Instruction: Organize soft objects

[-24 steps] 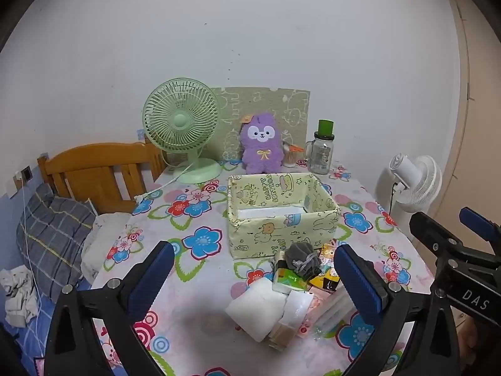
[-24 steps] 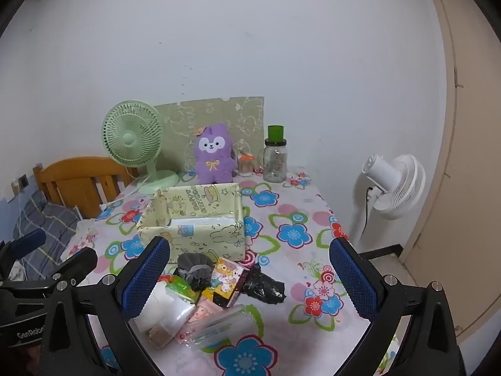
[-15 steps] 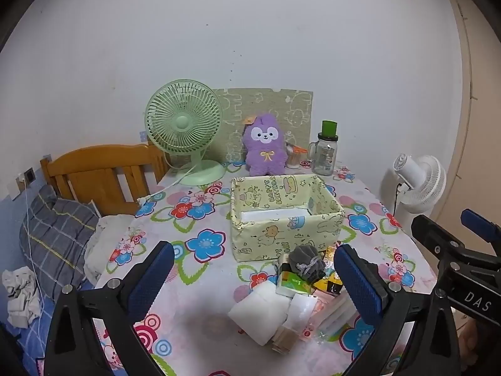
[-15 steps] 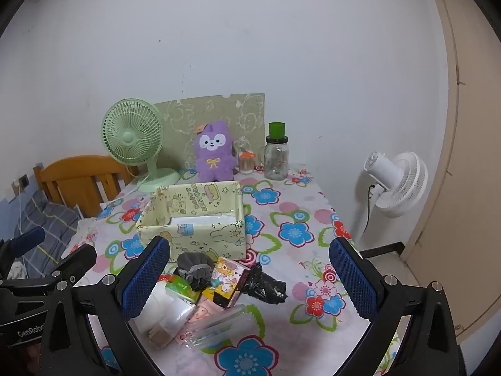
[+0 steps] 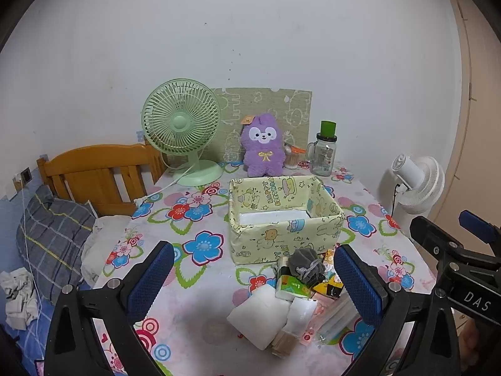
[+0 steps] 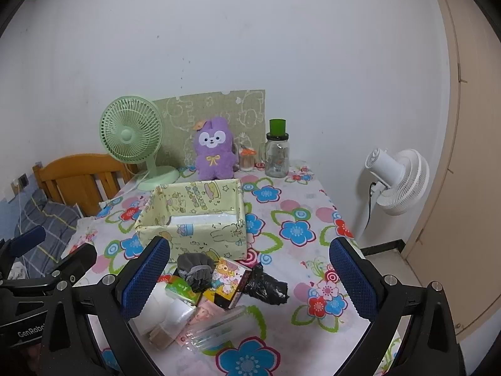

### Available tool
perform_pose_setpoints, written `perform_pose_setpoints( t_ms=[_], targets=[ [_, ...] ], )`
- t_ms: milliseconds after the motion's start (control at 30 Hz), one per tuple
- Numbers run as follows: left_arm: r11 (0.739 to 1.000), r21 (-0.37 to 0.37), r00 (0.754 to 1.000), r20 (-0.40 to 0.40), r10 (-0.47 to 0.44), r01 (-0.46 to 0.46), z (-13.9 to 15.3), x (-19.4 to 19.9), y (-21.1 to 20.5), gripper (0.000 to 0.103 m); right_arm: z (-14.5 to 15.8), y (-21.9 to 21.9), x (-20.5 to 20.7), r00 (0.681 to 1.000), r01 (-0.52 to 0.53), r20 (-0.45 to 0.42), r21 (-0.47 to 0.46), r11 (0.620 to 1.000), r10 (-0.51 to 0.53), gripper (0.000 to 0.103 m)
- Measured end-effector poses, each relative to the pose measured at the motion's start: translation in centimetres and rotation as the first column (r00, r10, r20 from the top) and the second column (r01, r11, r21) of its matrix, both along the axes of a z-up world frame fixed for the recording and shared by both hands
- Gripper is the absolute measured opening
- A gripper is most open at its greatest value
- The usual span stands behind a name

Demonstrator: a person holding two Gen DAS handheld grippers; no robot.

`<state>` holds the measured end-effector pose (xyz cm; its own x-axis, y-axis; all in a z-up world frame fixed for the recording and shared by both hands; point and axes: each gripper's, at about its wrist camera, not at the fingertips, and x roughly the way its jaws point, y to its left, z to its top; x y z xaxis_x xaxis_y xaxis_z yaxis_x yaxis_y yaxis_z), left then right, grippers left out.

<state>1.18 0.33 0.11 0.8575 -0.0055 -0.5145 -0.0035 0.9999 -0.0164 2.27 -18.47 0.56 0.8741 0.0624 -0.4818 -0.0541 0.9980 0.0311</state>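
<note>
Two fans (image 5: 180, 127) (image 5: 419, 180), one purple plush (image 5: 263, 147), one yellow box (image 5: 281, 241), one glass jar (image 5: 324, 153).

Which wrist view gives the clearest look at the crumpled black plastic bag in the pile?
The right wrist view: the black plastic bag lies in the open on the tablecloth, right of the cartoon packet. In the left wrist view I cannot pick it out; the blue pad of the left hand-held gripper covers that side of the pile.

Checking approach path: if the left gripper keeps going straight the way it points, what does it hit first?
Probably the pile in front of the box: the left gripper aims roughly at the green tissue pack and gray sock ball. Depth is hard to judge; both fingers are open, holding nothing.
</note>
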Motion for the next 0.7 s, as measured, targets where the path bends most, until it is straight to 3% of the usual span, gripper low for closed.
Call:
perform_pose_setpoints(
  t_ms=[700],
  targets=[
    [1.000, 0.014, 1.000, 0.005, -0.001, 0.001, 0.36, 0.44, 0.11, 0.103, 0.87, 0.28, 0.10, 1.000, -0.019, 0.002, 0.002, 1.000, 0.019, 0.103]
  ],
)
